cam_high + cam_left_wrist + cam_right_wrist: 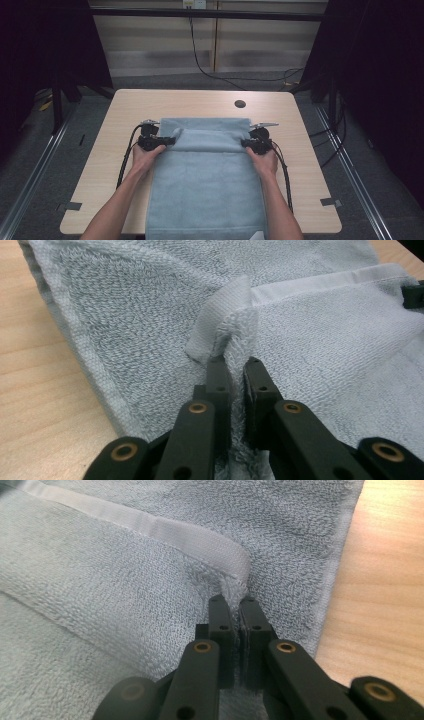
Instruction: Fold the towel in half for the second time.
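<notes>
while clamping the folded towel, left gripper and right gripper pinch its corners.

Light wood table w/ rounded corners, dark round hole near far edge, right of centre. Pale blue towel lies flat down the middle, near end hanging over table's front edge, far end folded back on itself. Grey tape bits at both near corners.
</notes>
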Tool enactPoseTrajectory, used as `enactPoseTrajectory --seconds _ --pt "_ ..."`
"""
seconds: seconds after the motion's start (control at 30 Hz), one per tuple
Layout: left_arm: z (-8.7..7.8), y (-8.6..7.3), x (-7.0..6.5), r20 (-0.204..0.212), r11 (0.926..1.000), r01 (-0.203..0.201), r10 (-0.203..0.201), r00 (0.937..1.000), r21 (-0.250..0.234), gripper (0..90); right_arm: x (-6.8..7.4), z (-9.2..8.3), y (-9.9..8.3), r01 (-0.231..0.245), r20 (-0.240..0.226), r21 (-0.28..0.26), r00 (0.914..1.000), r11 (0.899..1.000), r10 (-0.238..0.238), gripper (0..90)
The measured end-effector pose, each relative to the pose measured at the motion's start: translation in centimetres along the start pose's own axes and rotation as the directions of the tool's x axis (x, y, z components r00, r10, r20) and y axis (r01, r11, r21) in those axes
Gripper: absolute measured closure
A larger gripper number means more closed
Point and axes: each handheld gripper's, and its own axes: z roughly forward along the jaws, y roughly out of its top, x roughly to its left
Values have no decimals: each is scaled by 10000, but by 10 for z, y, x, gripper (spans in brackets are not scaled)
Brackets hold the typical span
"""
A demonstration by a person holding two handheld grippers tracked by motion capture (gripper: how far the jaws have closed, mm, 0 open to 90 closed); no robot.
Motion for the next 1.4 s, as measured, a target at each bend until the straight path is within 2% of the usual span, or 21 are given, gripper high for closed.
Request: enactPoseTrajectory --seconds 0.17,0.23,0.3,0.4,0.43,0.47,0.5,0.6,0.67,0.7,0.77,0.8,0.87,0.9,1.0,1.07,1.17,1.2,1.27,1.3,1.4 --pt "-25 20 -3 191 9975 -23 36 9998 -707 844 -4 -16 9 -53 -596 -711 9982 9975 10 872" --pt "-48 40 -16 234 9910 -515 548 9982 -1235 844 -2 -39 28 -24 -881 -1542 9960 9880 -113 872" --pt "-57 47 -21 363 9872 -647 707 9968 -1455 844 0 -49 36 -14 -978 -1815 9951 9834 -166 871" --pt "-85 67 -37 432 9711 -1042 1161 9923 -2148 844 8 -90 65 259 -1168 -2909 9912 9564 -623 872" --pt "-105 78 -46 495 9585 -1239 1411 9888 -2568 844 10 -101 72 287 -1201 -3170 9903 9480 -701 872" --pt "-105 78 -46 495 9585 -1239 1411 9888 -2568 844 12 -111 78 317 -1254 -3433 9889 9387 -793 872" --pt "-115 82 -50 551 9518 -1276 1485 9874 -2789 844 12 -111 78 317 -1254 -3433 9889 9387 -793 872" --pt "-141 93 -64 667 9353 -1513 1815 9811 -3198 844 20 -150 94 605 -1251 -4061 9847 9118 -1211 872" --pt "-156 97 -75 587 9224 -1900 2219 9733 -3363 844 25 -167 97 795 -1228 -4345 9816 8971 -1465 872" --pt "-163 97 -81 426 9151 -2004 2293 9724 -3500 844 25 -167 97 795 -1228 -4345 9816 8971 -1465 872" --pt "-175 95 -93 130 9009 -2286 2510 9679 -3688 845 33 -190 95 947 -1382 -4650 9743 8802 -1778 872" --pt "-183 90 -100 326 8966 -2203 2516 9673 -3842 844 37 -196 92 1066 -1347 -4771 9720 8723 -1925 872" --pt "-186 86 -103 508 8952 -2120 2512 9666 -3919 844 40 -202 87 1137 -1397 -4925 9682 8629 -2073 872" --pt "-188 80 -105 678 8952 -2173 2630 9624 -3890 844 42 -208 81 1135 -1398 -4966 9680 8605 -2083 872" --pt "-190 62 -110 1111 9063 -2166 2729 9556 -3628 844 45 -216 63 1308 -1456 -4921 9623 8606 -2296 872" --pt "-191 42 -113 1456 9151 -2348 2945 9445 -3279 844 46 -218 43 1219 -1804 -4642 9567 8773 -2284 872" --pt "-191 24 -112 1645 9209 -2260 2882 9433 -3175 843 50 -220 17 1255 -2120 -4406 9476 8889 -2388 872" --pt "-190 15 -111 1806 9264 -2171 2809 9426 -3077 843 50 -220 17 1255 -2120 -4406 9476 8889 -2388 872" --pt "-187 -7 -108 2026 9368 -1937 2583 9446 -2913 843 56 -222 -13 1299 -2380 -3995 9413 9075 -2395 871" --pt "-181 -26 -106 2064 9478 -1923 2475 9466 -2544 842 57 -222 -23 1382 -2430 -3816 9390 9139 -2434 871" --pt "-173 -47 -103 2262 9582 -1877 2361 9450 -2160 842 59 -221 -44 1477 -2466 -3371 9393 9298 -2386 869"
